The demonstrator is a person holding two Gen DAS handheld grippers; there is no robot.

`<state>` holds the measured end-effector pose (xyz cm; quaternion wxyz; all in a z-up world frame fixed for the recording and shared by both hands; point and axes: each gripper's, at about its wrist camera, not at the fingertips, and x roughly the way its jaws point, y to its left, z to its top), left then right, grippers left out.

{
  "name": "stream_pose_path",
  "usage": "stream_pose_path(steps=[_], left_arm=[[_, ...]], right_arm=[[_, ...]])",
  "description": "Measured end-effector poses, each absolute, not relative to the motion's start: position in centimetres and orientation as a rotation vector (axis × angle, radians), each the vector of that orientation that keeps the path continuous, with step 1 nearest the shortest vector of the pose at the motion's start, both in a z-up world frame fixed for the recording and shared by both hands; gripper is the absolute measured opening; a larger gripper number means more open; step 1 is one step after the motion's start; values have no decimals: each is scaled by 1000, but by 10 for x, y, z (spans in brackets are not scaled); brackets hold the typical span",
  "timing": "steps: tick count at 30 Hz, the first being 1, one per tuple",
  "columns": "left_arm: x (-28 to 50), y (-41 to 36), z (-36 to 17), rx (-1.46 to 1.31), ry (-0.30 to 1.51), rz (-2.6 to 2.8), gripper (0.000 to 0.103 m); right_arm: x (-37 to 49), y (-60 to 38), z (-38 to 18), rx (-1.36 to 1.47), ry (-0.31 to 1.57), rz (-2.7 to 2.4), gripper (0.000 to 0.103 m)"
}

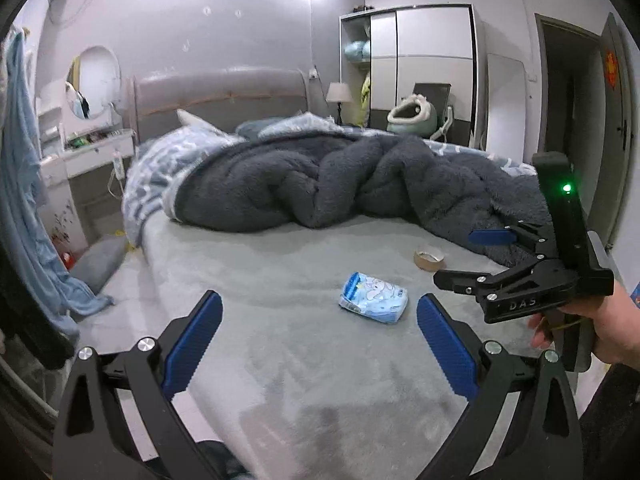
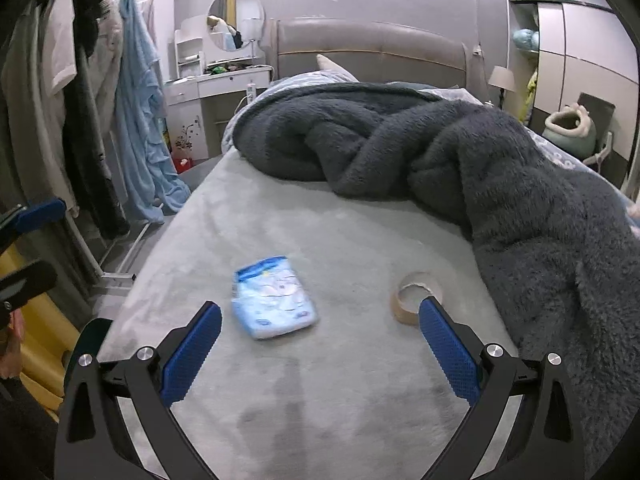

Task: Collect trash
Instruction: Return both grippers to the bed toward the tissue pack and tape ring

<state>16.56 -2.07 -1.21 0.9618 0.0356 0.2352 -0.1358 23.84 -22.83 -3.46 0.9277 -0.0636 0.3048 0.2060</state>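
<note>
Two items lie on the grey bed sheet [image 2: 280,208]: one blue-and-white tissue pack [image 2: 274,297] at centre frame and one brown tape roll [image 2: 416,298] to its right, beside a rumpled dark fleece blanket [image 2: 500,168]. The left gripper [image 1: 319,324] and right gripper [image 2: 320,334] hover wide open, empty. "DAS" marks the right gripper's body.

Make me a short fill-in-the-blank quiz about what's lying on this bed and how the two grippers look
1. The tissue pack lies flat on the ____.
2. The tape roll lies between the tissue pack and the dark ____.
3. Both the left gripper and the right gripper are ____ and hold nothing.

Missing words: bed; blanket; open
</note>
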Motion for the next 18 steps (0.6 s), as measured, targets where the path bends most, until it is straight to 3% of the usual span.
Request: stream_pose_path(steps=[18], left_arm=[[247,-59,-64,182,636,-365,99]], right_arm=[[299,-278,-63,-94,674,409,100]])
